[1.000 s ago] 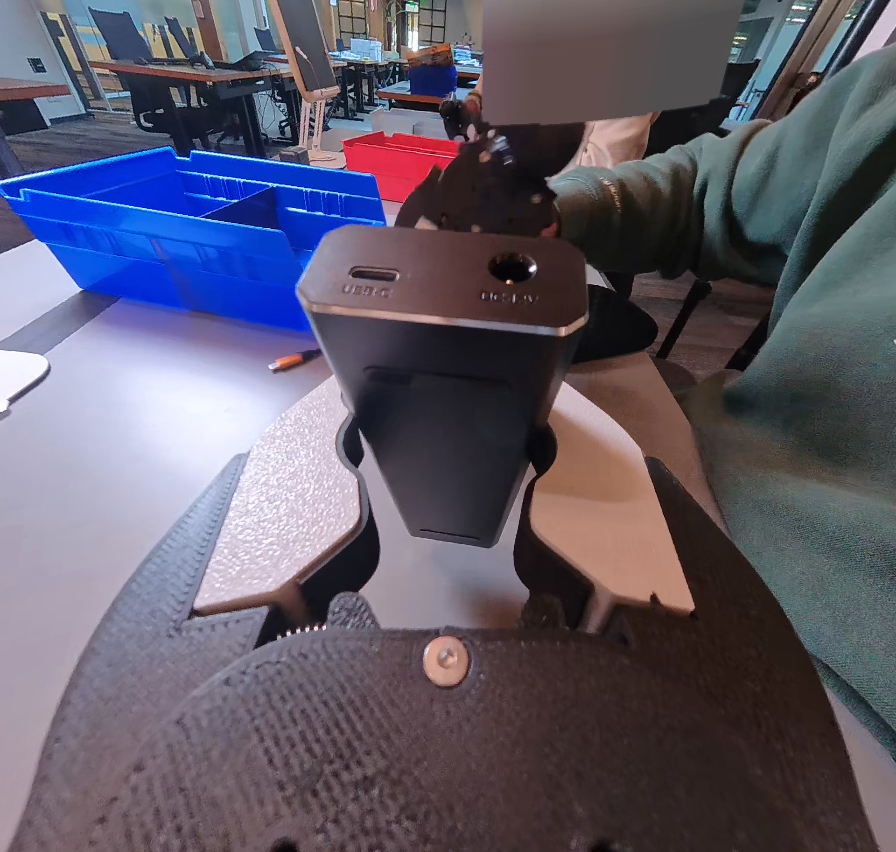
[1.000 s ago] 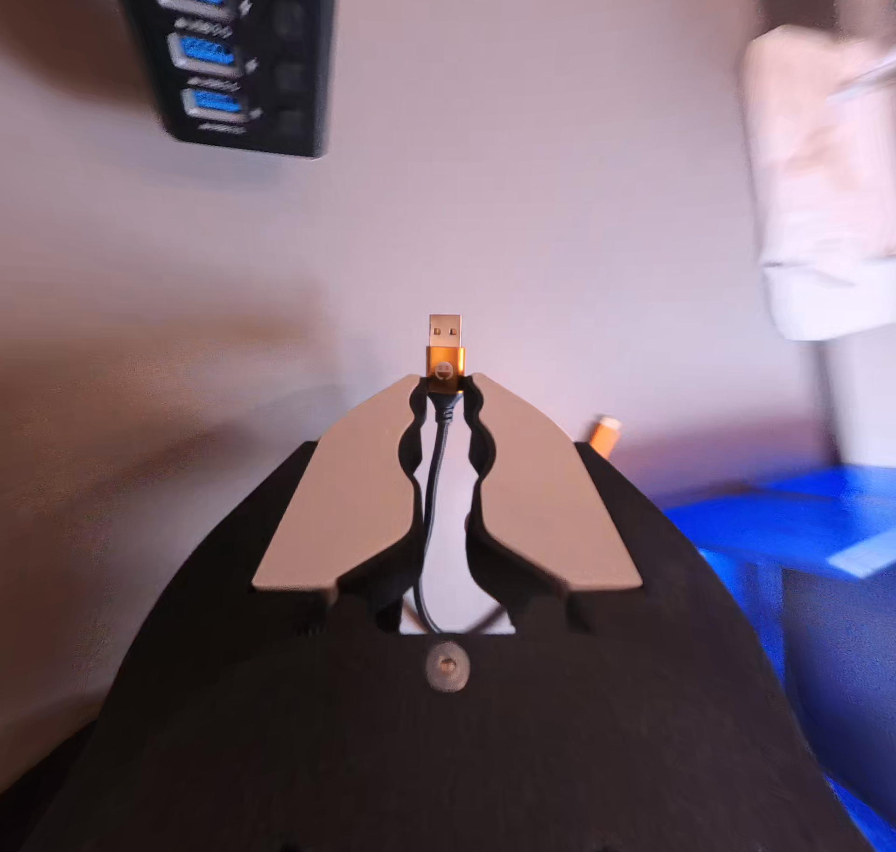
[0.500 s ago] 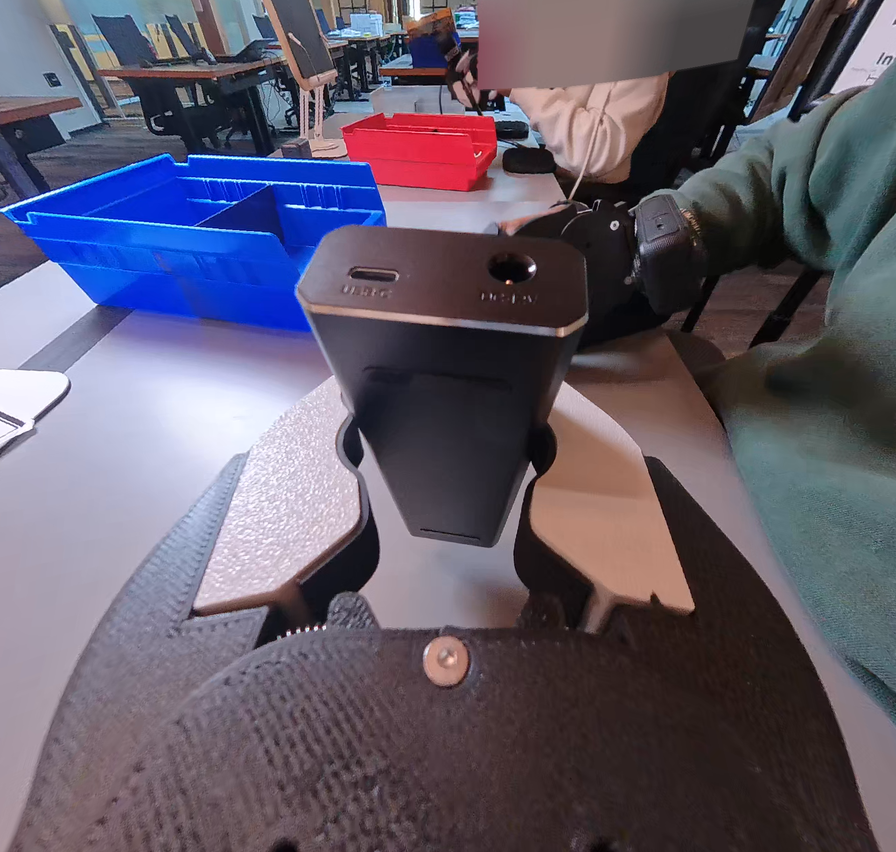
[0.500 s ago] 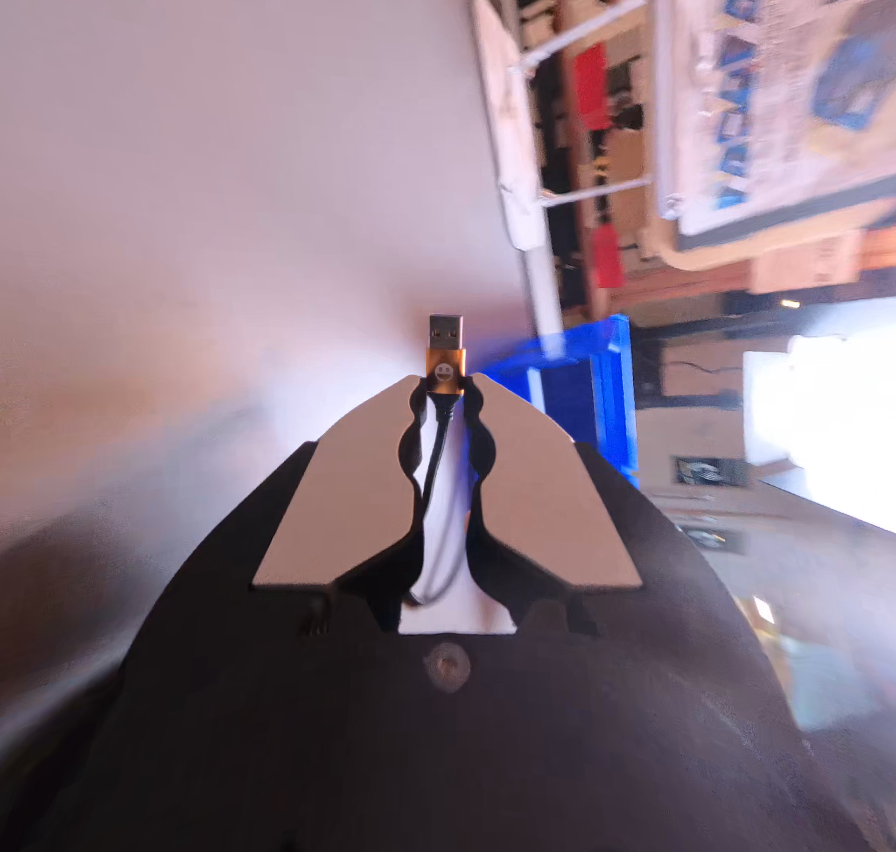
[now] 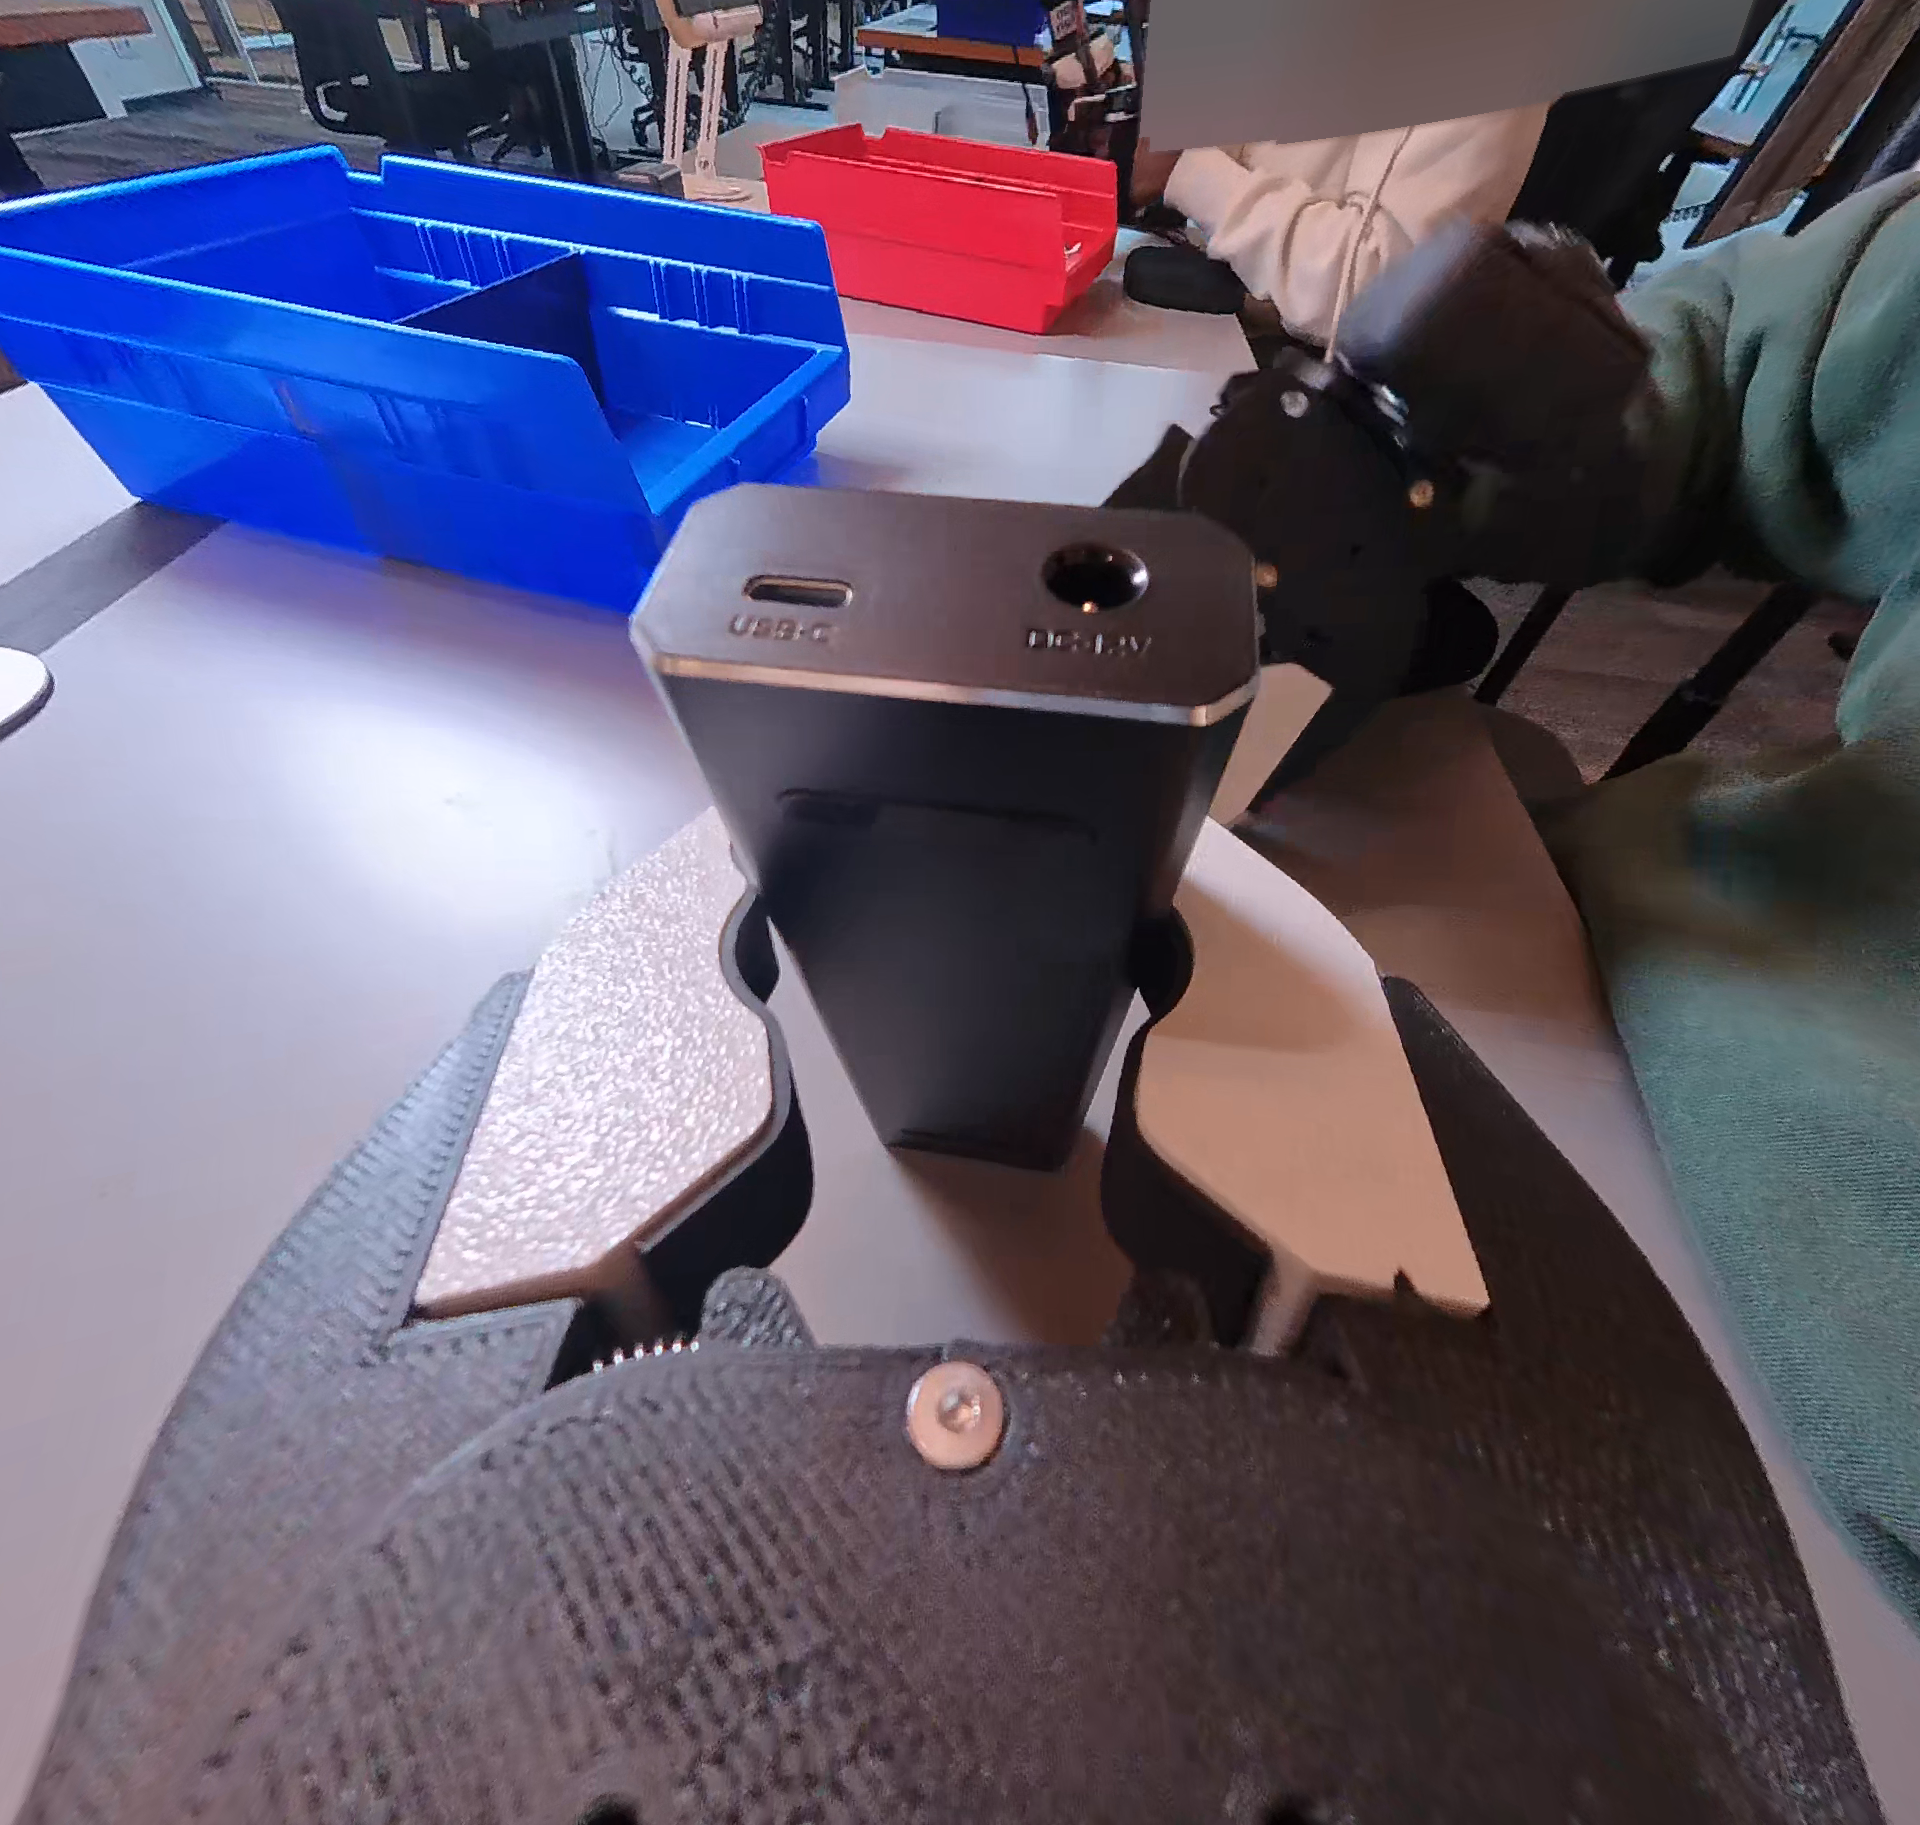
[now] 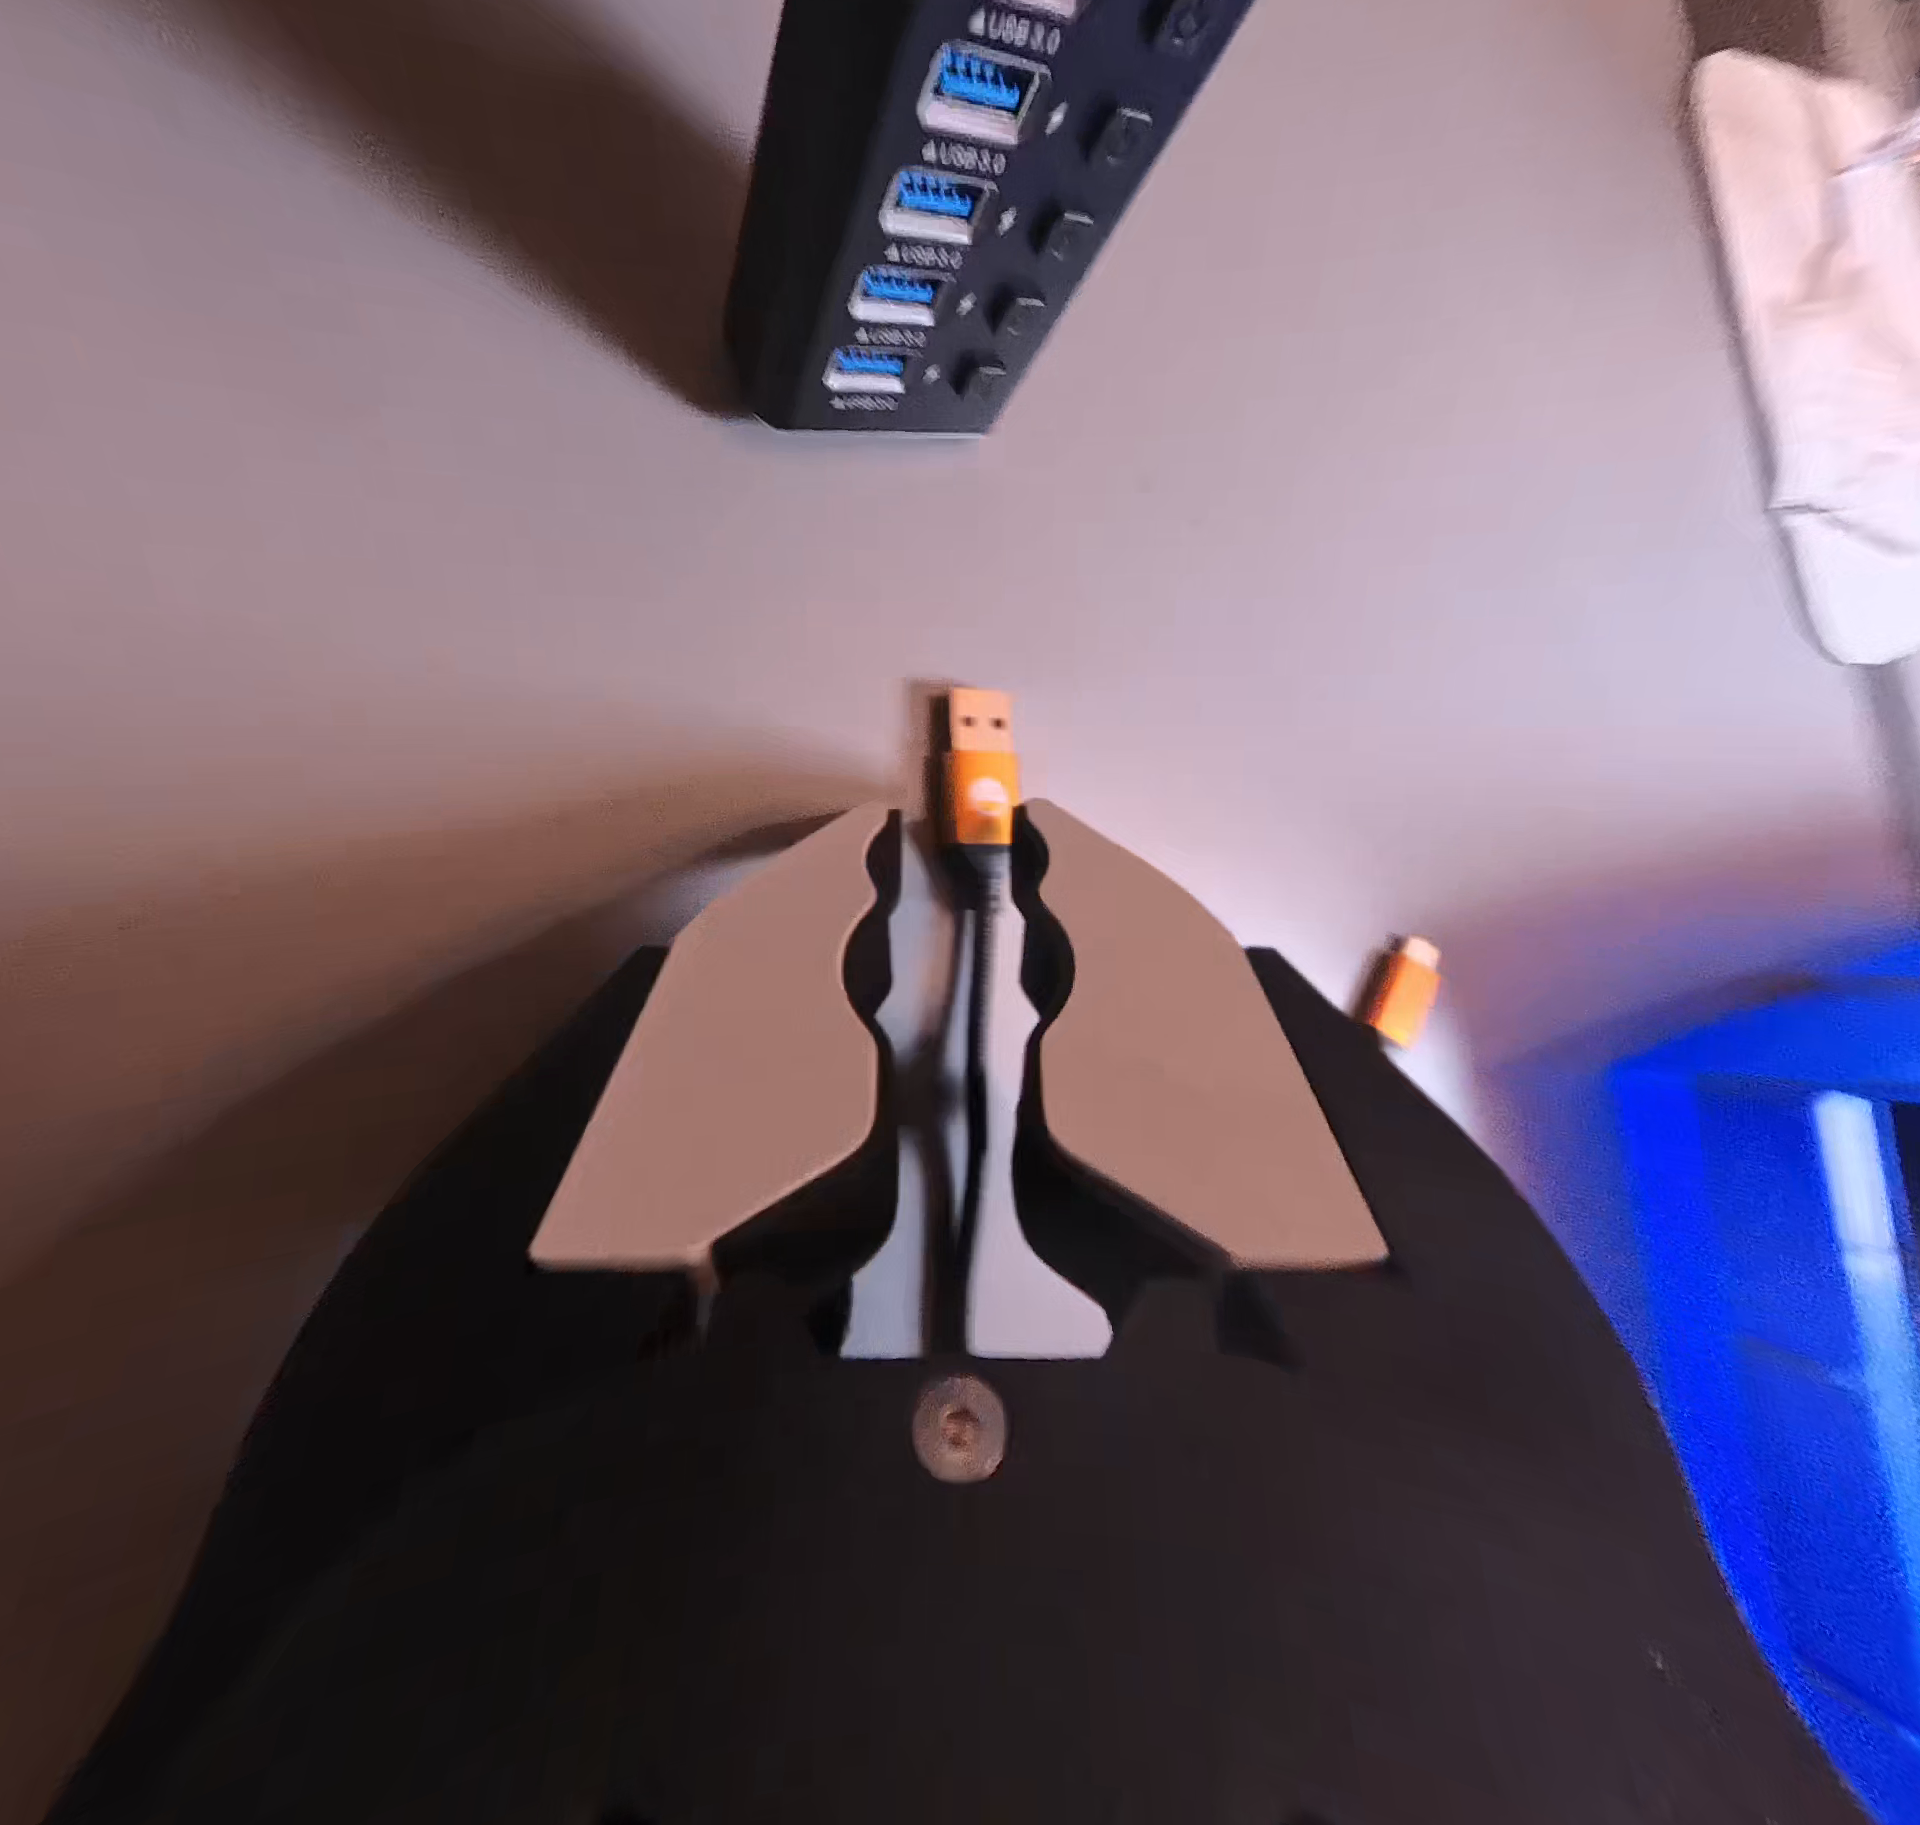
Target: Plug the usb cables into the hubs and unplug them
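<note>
My left gripper (image 5: 956,954) is shut on a black USB hub (image 5: 951,788) and holds it upright above the grey table (image 5: 312,840); its end face, with two sockets, points up. In the right wrist view the hub's face (image 6: 987,165) shows several blue ports, all empty. My right gripper (image 6: 961,819) points down at the table with its jaws slightly apart. The orange USB plug (image 6: 979,778) of a black cable lies between the tips, against the right finger. The right gripper also shows in the left wrist view (image 5: 1340,508), just right of the hub.
A blue bin (image 5: 416,373) stands at the back left, and a red bin (image 5: 935,217) lies behind it. The cable's other orange connector (image 6: 1403,996) lies near the blue bin (image 6: 1766,1256). A white object (image 6: 1818,321) lies to the right. A green sleeve (image 5: 1766,632) is to the right.
The right gripper swung away, then came back down over the table near the hub. Its jaws have parted and the plug now rests loose between them. The left gripper still holds the hub.
</note>
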Available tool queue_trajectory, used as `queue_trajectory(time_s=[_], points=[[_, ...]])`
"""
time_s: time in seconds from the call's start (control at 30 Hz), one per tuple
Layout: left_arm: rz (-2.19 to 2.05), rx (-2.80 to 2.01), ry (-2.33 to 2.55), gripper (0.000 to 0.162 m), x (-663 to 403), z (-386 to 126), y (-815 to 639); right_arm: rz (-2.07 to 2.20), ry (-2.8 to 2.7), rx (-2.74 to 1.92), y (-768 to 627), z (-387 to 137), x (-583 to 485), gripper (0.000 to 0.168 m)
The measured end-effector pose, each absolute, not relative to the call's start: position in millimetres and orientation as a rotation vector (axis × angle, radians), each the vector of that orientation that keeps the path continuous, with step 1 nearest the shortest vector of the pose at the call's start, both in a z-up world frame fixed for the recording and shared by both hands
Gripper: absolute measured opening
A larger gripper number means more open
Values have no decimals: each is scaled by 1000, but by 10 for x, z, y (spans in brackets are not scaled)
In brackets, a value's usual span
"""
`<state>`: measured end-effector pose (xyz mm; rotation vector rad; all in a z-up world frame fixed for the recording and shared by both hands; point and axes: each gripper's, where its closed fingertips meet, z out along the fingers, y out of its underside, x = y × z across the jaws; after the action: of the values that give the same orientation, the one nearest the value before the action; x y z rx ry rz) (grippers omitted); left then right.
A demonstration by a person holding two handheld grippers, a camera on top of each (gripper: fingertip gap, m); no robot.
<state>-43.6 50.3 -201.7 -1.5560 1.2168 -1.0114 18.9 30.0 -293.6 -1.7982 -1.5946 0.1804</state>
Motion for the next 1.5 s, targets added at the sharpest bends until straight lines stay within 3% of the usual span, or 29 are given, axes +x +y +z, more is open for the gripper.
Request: queue_trajectory(time_s=[0.1, 0.3, 0.37, 0.47, 0.6, 0.87, 0.97, 1.13, 1.3, 1.37, 1.5], points=[[-1010, -1550, 1226, 70, -435, -2019, 495, 528, -1559, -1923, 224, -2826, 162, 32], [-1001, -1551, 1240, 70, -445, -2025, 484, 797, -1670, -2170, 363, -2901, 299, 36], [-999, -1556, 1241, 70, -455, -2028, 485, 819, -1733, -2210, 323, -2958, 286, 34], [-1003, -1559, 1241, 70, -463, -2030, 488, 804, -1750, -2224, 291, -2984, 228, 14], [-1015, -1571, 1221, 70, -470, -2026, 510, 721, -1747, -2127, 280, -2974, 163, 13], [-1074, -1590, 1167, 70, -468, -2003, 532, 122, -1647, -1568, 684, -2548, 115, 1], [-1069, -1595, 1168, 70, -467, -2011, 538, 272, -1708, -1693, 546, -2728, 92, 1], [-1062, -1596, 1175, 70, -469, -2014, 528, 654, -1791, -2053, 400, -2909, 219, 22], [-1079, -1597, 1170, 70, -476, -2013, 530, 850, -1813, -2191, 332, -2977, 188, 17], [-1084, -1600, 1164, 70, -484, -2014, 535, 844, -1817, -2172, 295, -2991, 134, 7], [-1086, -1597, 1167, 70, -483, -2014, 533, 717, -1804, -2036, 265, -2993, 67, 6]])
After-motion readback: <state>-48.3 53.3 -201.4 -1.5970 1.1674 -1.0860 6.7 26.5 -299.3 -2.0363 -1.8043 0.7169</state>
